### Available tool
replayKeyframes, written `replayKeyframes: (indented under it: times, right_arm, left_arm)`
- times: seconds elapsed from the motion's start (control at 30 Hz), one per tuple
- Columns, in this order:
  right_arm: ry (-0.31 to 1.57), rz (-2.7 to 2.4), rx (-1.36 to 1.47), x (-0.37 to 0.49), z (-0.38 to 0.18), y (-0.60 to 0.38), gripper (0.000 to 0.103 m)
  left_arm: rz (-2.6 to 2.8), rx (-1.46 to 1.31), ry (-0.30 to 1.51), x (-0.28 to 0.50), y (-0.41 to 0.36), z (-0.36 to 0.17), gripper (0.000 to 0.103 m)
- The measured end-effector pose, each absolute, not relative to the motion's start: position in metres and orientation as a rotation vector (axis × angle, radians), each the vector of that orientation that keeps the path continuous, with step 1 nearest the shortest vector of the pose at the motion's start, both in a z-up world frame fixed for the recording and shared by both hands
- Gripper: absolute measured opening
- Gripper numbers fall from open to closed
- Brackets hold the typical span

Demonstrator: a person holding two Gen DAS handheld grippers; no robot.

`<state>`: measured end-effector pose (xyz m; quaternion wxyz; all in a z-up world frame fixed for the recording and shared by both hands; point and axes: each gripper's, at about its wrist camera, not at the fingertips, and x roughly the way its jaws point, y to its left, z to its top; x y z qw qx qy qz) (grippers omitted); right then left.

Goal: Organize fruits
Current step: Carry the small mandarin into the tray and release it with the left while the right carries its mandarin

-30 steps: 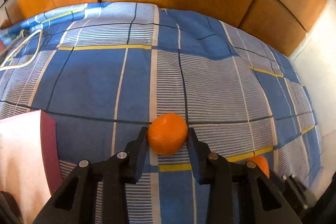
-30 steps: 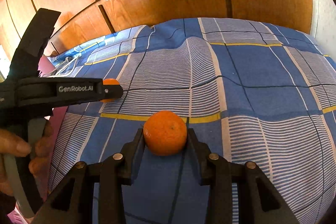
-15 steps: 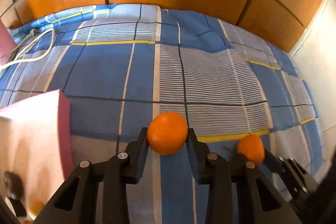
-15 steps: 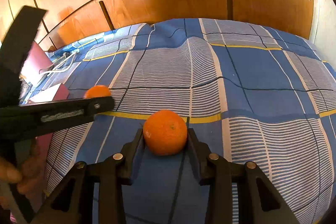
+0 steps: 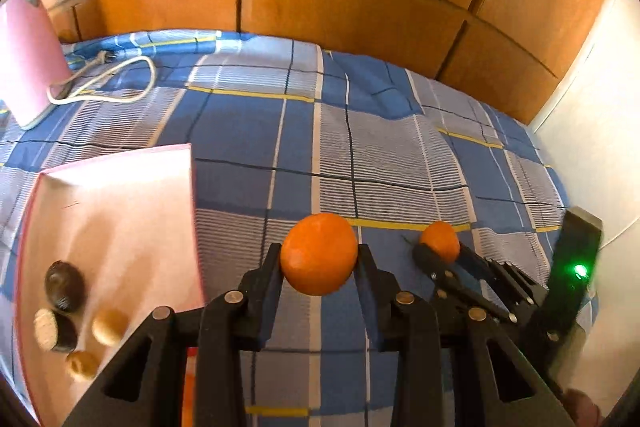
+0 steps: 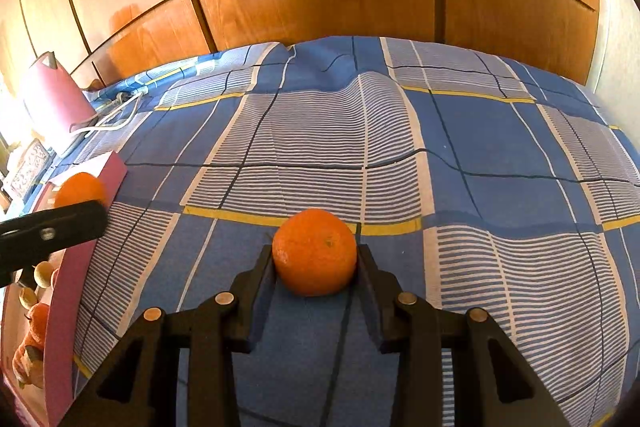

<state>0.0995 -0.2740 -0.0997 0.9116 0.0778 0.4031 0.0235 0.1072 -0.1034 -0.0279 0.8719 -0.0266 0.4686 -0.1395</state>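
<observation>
Looking through the left wrist, I see my left gripper [image 5: 319, 261] clamped on an orange [image 5: 318, 253] held beside the pink box [image 5: 120, 211]. Through the right wrist, my right gripper [image 6: 315, 263] clamps a second orange [image 6: 315, 251] resting on the bedsheet [image 6: 500, 155].

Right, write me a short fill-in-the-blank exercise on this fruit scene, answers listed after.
1. Each tool, left tool and right tool, is shut on one ____.
2. The fruit in the right tool rests on a checked ____.
3. The box holding small round fruits is coloured ____.
4. The white cord lies beside a pink ____.

Missing words: orange; bedsheet; pink; kettle
</observation>
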Motion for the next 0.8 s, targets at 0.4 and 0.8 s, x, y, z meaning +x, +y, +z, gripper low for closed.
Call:
replayKeyframes:
  times: [0.4, 0.8]
  right_arm:
    - [0.840, 0.024, 0.101, 0.101, -0.099, -0.267, 0.039]
    - [0.844, 0.009, 0.066, 0.101, -0.099, -0.264, 0.039]
  left_arm:
    - [-0.222, -0.069, 0.927, 0.077, -0.051, -0.011, 0.035]
    - [-0.100, -0.192, 0.952, 0.068, 0.050, -0.026, 0.036]
